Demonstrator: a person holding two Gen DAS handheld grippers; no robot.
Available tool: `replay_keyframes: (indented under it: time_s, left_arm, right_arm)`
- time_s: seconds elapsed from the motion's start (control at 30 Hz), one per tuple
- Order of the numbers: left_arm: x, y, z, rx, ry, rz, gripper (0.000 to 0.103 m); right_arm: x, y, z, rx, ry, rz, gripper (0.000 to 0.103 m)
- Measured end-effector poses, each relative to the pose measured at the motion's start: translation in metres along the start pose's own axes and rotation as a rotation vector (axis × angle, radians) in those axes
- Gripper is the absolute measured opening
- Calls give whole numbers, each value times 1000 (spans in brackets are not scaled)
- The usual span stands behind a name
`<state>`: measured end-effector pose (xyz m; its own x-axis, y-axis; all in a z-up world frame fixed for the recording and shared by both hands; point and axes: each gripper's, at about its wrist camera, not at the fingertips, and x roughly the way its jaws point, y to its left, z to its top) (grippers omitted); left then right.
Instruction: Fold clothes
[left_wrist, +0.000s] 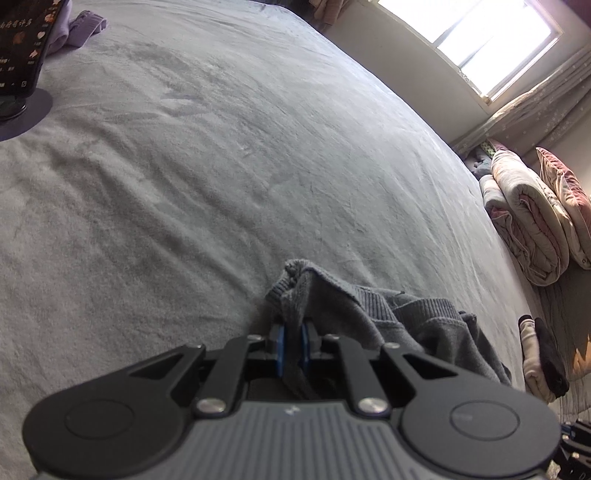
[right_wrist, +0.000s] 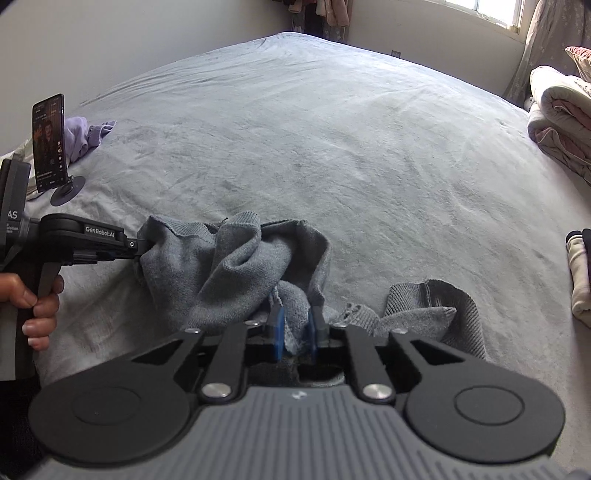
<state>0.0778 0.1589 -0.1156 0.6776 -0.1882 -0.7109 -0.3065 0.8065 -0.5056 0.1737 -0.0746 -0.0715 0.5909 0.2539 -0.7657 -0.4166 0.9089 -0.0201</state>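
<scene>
Both jaws clamped on the grey sweater (right_wrist: 236, 273): right gripper (right_wrist: 295, 332) pinches a fold at its near edge, left gripper (left_wrist: 291, 345) holds another edge, off to the right one's left. Sweater bunches between and just ahead of the jaws on the bed (right_wrist: 332, 147). Folding barely started: still crumpled, nothing laid flat.

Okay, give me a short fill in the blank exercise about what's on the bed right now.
1. Both grippers are shut on the same ____ knit sweater.
2. The phone stands upright on a round ____.
3. Behind the phone lies a ____ garment.
4. The folded quilt lies near the ____.

Missing words: grey; stand; purple; window
</scene>
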Motion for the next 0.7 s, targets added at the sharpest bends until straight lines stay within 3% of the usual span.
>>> replay_keyframes:
  time_s: [0.07, 0.23, 0.47, 0.53, 0.57, 0.67, 0.7]
  left_arm:
    - [-3, -2, 3, 6, 0, 1, 9]
    - [-3, -1, 9, 15, 23, 0, 9]
    - [1, -4, 13, 62, 53, -3, 9]
    - [3, -3, 15, 74, 66, -5, 9]
    - [3, -4, 16, 82, 72, -5, 9]
    - [2, -10, 22, 122, 69, 7, 6]
    - [-1, -13, 24, 136, 52, 11, 6]
  right_arm:
    - [-6, -1, -2, -12, -8, -10, 2]
    - [-19, -11, -2, 0, -20, 25, 1]
    - [-2, -8, 6, -14, 28, 85, 31]
    - [7, -5, 5, -30, 53, 97, 31]
    - [11, -3, 4, -40, 71, 101, 31]
    - [16, 0, 0, -80, 91, 90, 10]
    - [13, -2, 1, -77, 80, 87, 10]
